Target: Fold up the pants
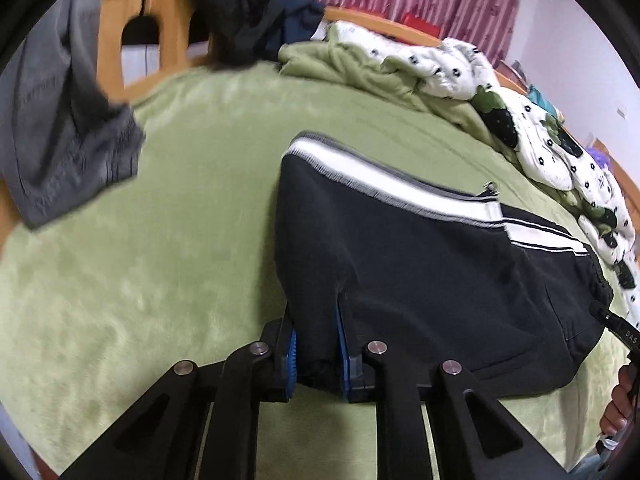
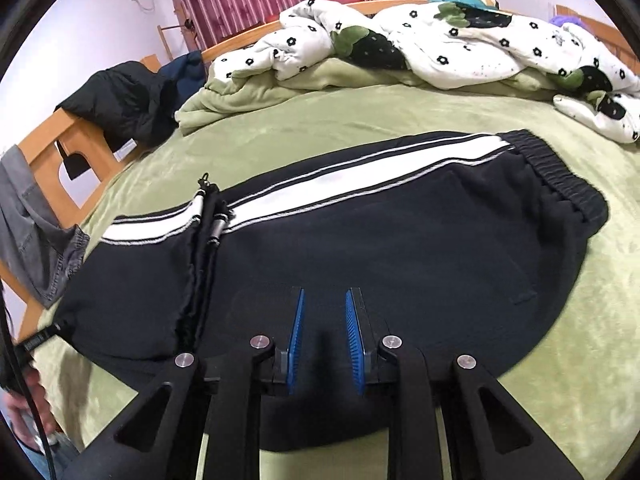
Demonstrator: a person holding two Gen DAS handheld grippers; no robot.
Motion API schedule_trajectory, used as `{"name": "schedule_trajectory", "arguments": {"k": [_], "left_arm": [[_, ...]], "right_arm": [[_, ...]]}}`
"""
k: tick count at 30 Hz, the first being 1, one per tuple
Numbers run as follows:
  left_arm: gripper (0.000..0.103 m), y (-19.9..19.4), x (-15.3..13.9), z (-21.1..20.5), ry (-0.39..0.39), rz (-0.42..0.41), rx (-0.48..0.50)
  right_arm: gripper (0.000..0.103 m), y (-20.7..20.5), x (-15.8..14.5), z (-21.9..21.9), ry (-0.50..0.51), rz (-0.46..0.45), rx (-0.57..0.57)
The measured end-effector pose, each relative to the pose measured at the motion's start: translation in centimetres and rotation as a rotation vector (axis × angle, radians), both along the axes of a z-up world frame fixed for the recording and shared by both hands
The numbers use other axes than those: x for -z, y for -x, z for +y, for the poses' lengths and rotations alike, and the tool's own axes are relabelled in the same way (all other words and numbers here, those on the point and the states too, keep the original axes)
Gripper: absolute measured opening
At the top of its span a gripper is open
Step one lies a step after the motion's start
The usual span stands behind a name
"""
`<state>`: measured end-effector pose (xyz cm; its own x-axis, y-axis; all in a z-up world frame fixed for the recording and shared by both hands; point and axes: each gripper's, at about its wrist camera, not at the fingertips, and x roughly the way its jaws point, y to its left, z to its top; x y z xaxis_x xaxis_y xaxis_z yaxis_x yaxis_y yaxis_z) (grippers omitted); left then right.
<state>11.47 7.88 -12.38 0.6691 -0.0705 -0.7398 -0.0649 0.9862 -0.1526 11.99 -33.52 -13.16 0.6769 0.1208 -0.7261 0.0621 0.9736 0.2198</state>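
Note:
Black pants (image 1: 420, 264) with a white side stripe lie folded on a green blanket; they also show in the right wrist view (image 2: 360, 240), waistband at the right. My left gripper (image 1: 316, 332) is shut on the near edge of the pants fabric, which bunches between the blue pads. My right gripper (image 2: 325, 316) is open and empty, its blue pads hovering just above the black fabric near the front edge. A zipper pull and folded leg ends (image 2: 208, 208) lie across the left part of the pants.
A grey garment (image 1: 68, 140) hangs over the wooden bed frame (image 1: 132, 40) at left. A dark jacket (image 2: 120, 100) and a white flowered quilt (image 2: 440, 44) lie at the far side. Green blanket (image 1: 160, 240) lies left of the pants.

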Motion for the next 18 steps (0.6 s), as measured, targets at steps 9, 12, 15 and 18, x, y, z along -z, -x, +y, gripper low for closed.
{"name": "schedule_trajectory", "arguments": {"k": [9, 12, 15, 18], "left_arm": [[0.014, 0.6, -4.2, -4.8, -0.095, -0.07, 0.041], [0.014, 1.0, -4.8, -5.8, -0.108, -0.078, 0.059], [0.013, 1.8, -5.5, -6.7, -0.11, -0.091, 0.072], [0.013, 1.9, -6.0, -7.8, -0.106, -0.103, 0.093]], "right_arm": [[0.021, 2.2, -0.5, -1.8, 0.075, -0.017, 0.024], [0.021, 2.5, -0.8, -1.7, 0.079, -0.026, 0.022], [0.021, 2.7, -1.1, -1.4, 0.085, -0.029, 0.017], [0.021, 3.1, -1.3, -1.0, 0.095, -0.034, 0.009]]}}
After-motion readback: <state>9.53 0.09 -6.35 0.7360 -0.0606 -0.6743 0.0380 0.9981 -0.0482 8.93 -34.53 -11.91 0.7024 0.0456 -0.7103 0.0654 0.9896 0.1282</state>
